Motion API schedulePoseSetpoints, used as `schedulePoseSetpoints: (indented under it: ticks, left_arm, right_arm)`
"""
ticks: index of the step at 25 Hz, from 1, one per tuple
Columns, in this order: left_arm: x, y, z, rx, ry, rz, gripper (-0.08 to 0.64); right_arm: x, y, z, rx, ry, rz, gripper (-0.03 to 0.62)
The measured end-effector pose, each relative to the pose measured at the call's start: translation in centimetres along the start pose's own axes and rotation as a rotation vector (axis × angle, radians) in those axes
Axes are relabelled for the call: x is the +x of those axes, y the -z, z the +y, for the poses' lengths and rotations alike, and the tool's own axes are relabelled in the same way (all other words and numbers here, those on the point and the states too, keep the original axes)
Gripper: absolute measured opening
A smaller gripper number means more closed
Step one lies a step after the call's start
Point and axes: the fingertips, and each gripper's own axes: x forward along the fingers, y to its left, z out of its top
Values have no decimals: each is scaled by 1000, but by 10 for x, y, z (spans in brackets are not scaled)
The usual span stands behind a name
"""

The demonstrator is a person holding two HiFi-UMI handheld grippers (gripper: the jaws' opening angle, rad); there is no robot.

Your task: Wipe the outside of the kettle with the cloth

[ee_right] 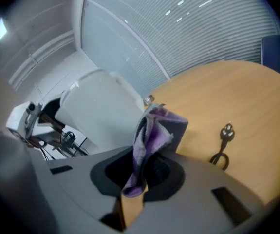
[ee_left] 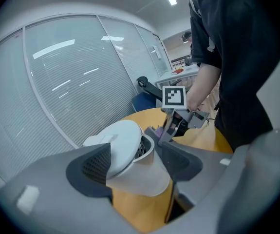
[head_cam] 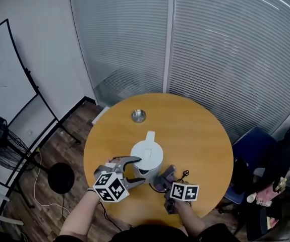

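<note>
Head view puts the white kettle [head_cam: 146, 158] on the near half of the round table [head_cam: 195, 130], just in front of us, with both grippers at its near side. Our left gripper [head_cam: 136, 169] straddles the kettle body, and in the left gripper view the kettle [ee_left: 130, 155] fills the gap between the jaws, a dark pad on either side that seems to bear on the wall, so we judge it clamped and steadied. Our right gripper [ee_right: 142, 172] has its jaws pinched on the purple cloth [ee_right: 152, 140], which stands up from them in a loose fold next to the kettle wall [ee_right: 101, 116]; whether the fold touches the wall we cannot tell. The wipe itself looks barely begun. To do it well, we should press the broad face of the fold flat against the wall rather than dab with its tip, and draw it round the curve in long overlapping strokes from under the lid to the base. The left grip should be firm but not so hard that the smooth plastic skids out, and its side of the kettle will need a change of hold before we can wipe there. The plug [ee_right: 225, 135] and its lead lie on the table to the right, near the right gripper's path, so we should sweep clear of them. The cloth is held by a narrow pinch, so hard rubbing may pull it free.
</note>
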Motion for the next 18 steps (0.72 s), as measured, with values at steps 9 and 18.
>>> schedulePoseSetpoints:
  ticks: [9, 18]
  left_arm:
    - [1, 0, 0, -35, -26, 2, 331]
    - [3, -1, 1, -71, -47, -6, 331]
  right_arm:
    - [-81, -109, 52, -147, -87, -299, 41]
    - [-55, -115, 70, -208, -133, -260, 41]
